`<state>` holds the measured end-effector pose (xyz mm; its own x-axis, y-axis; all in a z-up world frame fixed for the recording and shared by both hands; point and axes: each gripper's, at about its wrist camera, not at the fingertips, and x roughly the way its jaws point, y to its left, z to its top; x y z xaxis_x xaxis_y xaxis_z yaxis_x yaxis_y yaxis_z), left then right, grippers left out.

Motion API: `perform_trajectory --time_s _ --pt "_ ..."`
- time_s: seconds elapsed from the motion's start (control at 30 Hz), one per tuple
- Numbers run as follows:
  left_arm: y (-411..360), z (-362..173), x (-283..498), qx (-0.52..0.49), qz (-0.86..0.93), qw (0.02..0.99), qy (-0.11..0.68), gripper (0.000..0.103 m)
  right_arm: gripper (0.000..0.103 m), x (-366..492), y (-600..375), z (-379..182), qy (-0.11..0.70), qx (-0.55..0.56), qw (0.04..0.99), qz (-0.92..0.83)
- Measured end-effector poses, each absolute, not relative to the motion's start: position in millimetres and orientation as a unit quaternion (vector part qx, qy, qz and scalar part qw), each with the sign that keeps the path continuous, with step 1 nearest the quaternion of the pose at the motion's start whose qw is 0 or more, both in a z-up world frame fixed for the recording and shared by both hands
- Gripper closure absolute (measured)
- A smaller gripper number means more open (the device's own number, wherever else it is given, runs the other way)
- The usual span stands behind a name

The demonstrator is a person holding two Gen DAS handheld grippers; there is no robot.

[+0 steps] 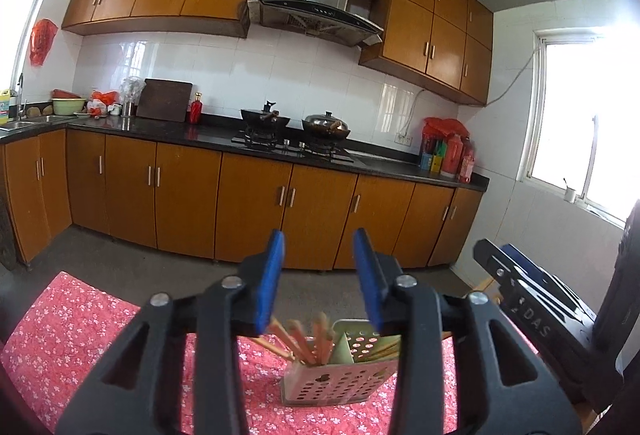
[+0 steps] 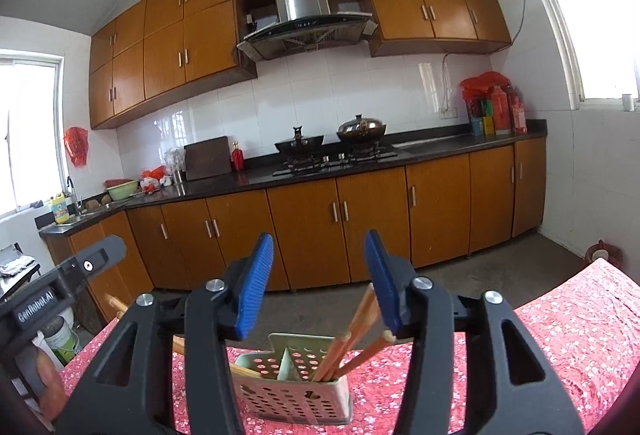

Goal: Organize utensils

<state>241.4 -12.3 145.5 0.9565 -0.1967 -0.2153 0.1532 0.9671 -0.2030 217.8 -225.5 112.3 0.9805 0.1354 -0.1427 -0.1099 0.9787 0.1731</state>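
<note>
A pale green perforated utensil holder [image 1: 340,379] stands on the red floral tablecloth [image 1: 72,335], split into two compartments. Several wooden chopsticks [image 1: 308,339] lean in its left compartment, and some lean in the right one [image 1: 388,349]. My left gripper [image 1: 320,275] is open and empty, raised above and in front of the holder. In the right wrist view the holder [image 2: 288,391] has chopsticks [image 2: 352,339] in its right compartment and one chopstick [image 2: 244,371] in the left. My right gripper [image 2: 318,283] is open and empty above the holder. The right gripper also shows in the left wrist view [image 1: 528,287].
The table edge faces a grey floor [image 1: 120,255] and orange lower cabinets [image 1: 256,207]. The black countertop [image 1: 200,135] carries two woks [image 1: 296,123], a cutting board, bottles and bowls. The left gripper's body [image 2: 60,287] shows at the left of the right wrist view.
</note>
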Motion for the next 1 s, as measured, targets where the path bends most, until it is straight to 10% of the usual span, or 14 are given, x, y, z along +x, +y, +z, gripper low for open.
perform_trajectory --time_s 0.17,0.37,1.0 --pt "7.8 151.5 214.3 -0.092 -0.074 0.987 0.107 0.043 0.050 196.5 -238.5 117.8 0.078 0.075 0.993 0.051" --pt "26.5 130.9 159.6 -0.050 -0.047 0.992 0.107 0.006 0.013 149.9 -244.9 102.7 0.089 0.058 0.994 0.032" --pt "28.2 18.5 46.5 0.001 0.022 0.982 0.186 0.004 0.002 60.6 -203.9 8.8 0.173 0.009 0.985 0.011"
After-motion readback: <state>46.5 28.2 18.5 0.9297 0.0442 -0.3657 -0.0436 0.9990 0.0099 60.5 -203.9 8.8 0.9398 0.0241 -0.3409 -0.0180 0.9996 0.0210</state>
